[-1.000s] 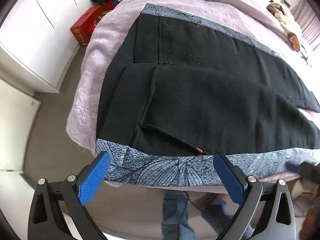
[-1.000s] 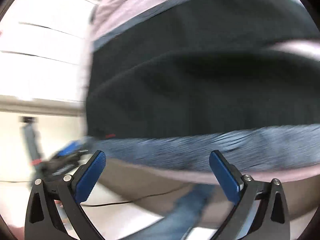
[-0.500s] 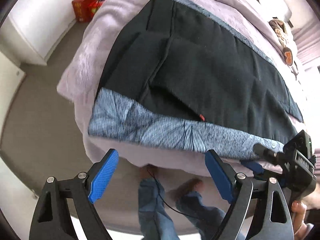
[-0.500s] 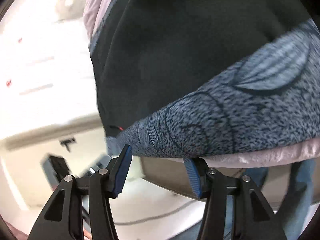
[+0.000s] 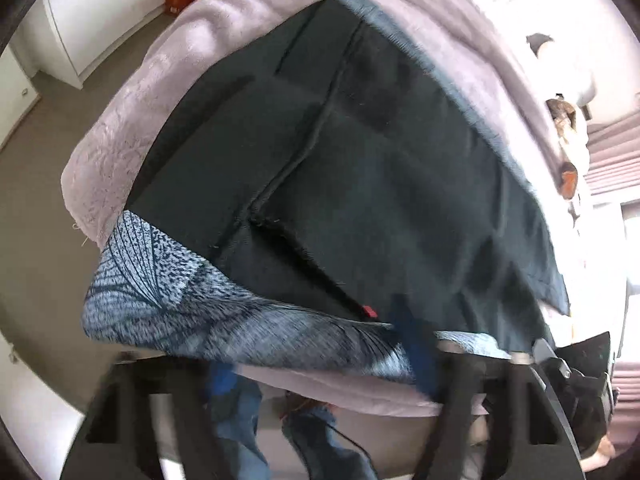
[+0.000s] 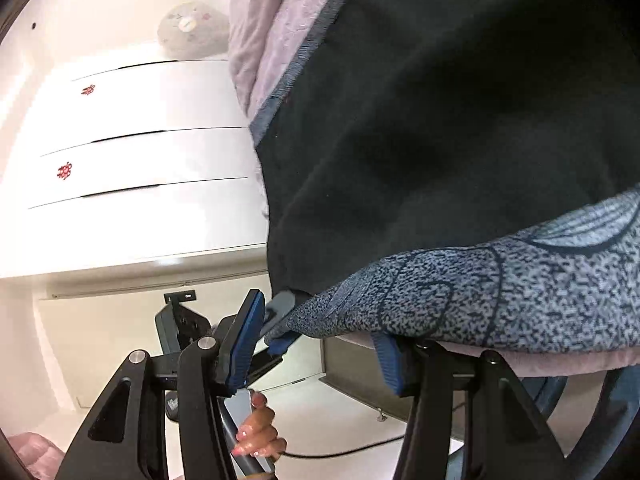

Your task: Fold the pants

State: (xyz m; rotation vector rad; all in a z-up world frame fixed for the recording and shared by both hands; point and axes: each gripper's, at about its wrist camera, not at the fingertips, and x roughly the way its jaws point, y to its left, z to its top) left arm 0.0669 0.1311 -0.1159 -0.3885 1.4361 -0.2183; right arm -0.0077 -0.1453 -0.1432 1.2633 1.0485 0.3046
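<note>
Two views show the dark pants (image 5: 360,184) spread flat on a blue leaf-print mat (image 5: 168,304) over the bed. From the left wrist, the left gripper (image 5: 320,364), badly blurred, is closing at the mat's near edge, with cloth apparently between its jaws; the pants stretch lengthwise along that edge, just beyond. From the right wrist, the right gripper (image 6: 320,348) sits half-closed, the mat (image 6: 500,300) corner lying between unpressed pads. Both hands look equally near.
</note>
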